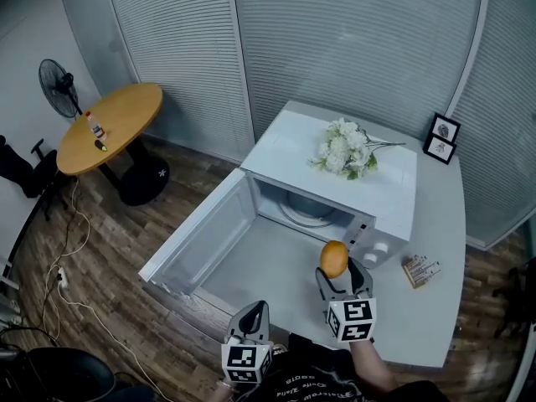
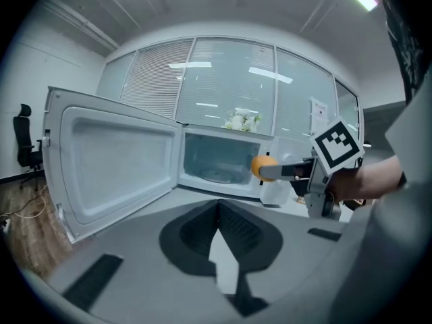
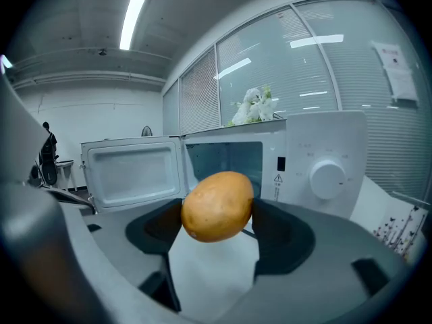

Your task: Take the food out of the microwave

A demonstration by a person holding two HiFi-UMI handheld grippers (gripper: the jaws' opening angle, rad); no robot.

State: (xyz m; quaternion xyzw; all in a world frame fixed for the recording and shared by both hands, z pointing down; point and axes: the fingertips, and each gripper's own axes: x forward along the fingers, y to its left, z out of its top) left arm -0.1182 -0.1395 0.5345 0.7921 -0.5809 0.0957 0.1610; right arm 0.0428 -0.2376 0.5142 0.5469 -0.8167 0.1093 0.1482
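I hold the orange food clenched in my right gripper above the table, just outside the open microwave, while my left gripper, closed and empty, hangs by the table's near edge, I think to keep the way free.

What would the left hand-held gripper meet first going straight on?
Probably the microwave: the left hand-held gripper, jaws shut and empty, points across the table toward the open cavity. The door sits left of that line, the right hand-held gripper holding the orange food right. Depth is unclear.
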